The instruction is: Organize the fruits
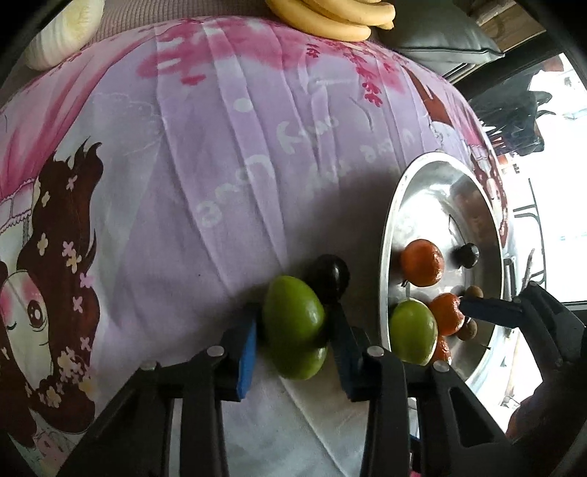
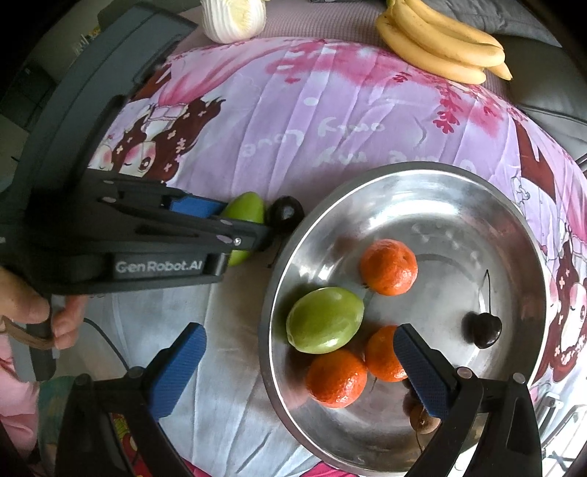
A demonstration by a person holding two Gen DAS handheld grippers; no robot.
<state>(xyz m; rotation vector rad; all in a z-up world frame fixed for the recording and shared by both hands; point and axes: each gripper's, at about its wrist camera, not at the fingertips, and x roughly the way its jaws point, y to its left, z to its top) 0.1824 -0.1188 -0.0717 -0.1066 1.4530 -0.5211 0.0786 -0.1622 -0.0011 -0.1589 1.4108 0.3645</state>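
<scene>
My left gripper (image 1: 295,345) is shut on a green fruit (image 1: 293,319) that lies on the printed cloth, its blue pads pressing both sides. A dark round fruit (image 1: 328,275) touches the green one on its far side. In the right wrist view the left gripper (image 2: 242,224) covers most of that green fruit (image 2: 245,207), beside the dark fruit (image 2: 284,212). The steel bowl (image 2: 367,179) holds another green fruit (image 2: 324,319), three oranges (image 2: 389,266), a cherry (image 2: 484,330) and small brown fruits (image 2: 422,418). My right gripper (image 2: 302,370) hangs open over the bowl's near rim, holding nothing.
A bunch of bananas (image 2: 440,47) and a white ribbed vegetable (image 2: 234,18) lie at the far edge of the pink and lilac cloth (image 2: 330,110). A grey cushion (image 1: 440,40) sits behind. A hand (image 2: 36,312) grips the left tool's handle.
</scene>
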